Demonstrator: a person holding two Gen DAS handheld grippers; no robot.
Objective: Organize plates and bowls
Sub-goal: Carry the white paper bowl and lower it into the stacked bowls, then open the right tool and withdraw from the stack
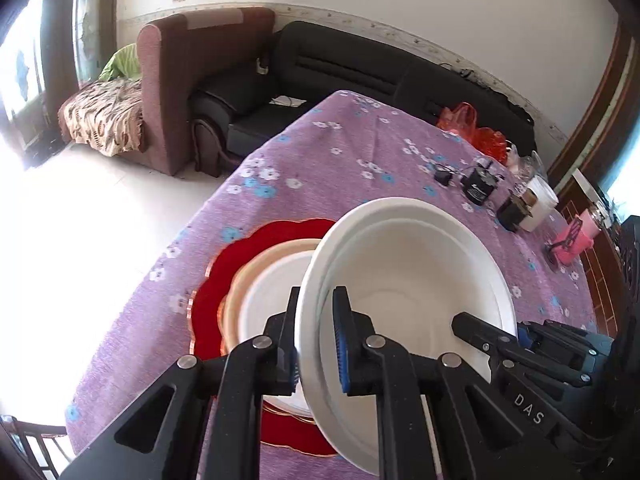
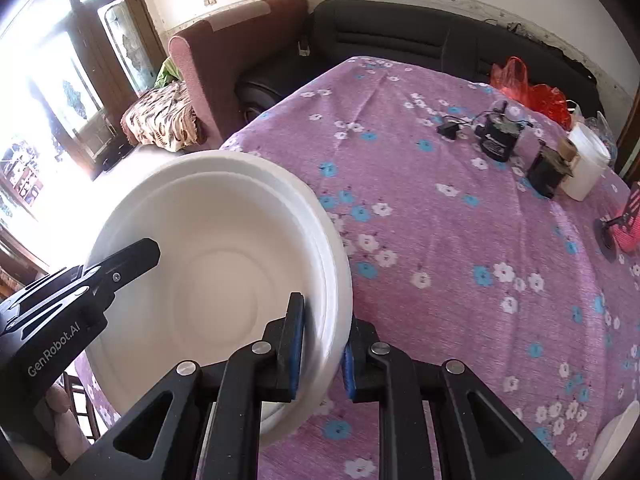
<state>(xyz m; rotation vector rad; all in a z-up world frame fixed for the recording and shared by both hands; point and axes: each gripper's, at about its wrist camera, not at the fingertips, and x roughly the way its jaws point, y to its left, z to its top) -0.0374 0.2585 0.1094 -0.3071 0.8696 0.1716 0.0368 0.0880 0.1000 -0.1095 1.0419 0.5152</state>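
A white bowl [image 1: 412, 280] is held in the air between both grippers. My left gripper [image 1: 316, 336] is shut on its left rim; my right gripper [image 2: 322, 344] is shut on its right rim. The bowl also shows in the right wrist view [image 2: 216, 264]. Below it on the table a red scalloped plate [image 1: 224, 280] carries a cream plate [image 1: 256, 268] and a white bowl [image 1: 272, 296]. The right gripper's fingers [image 1: 480, 332] show in the left view, the left gripper's fingers [image 2: 128, 256] in the right view.
The table wears a purple flowered cloth [image 2: 440, 240]. At its far right are black adapters [image 2: 496, 140], a white cup [image 2: 584, 168], a red bag [image 2: 532, 88] and a pink item [image 2: 628, 220]. A white dish edge [image 2: 616, 440] sits at the lower right. Sofas stand behind.
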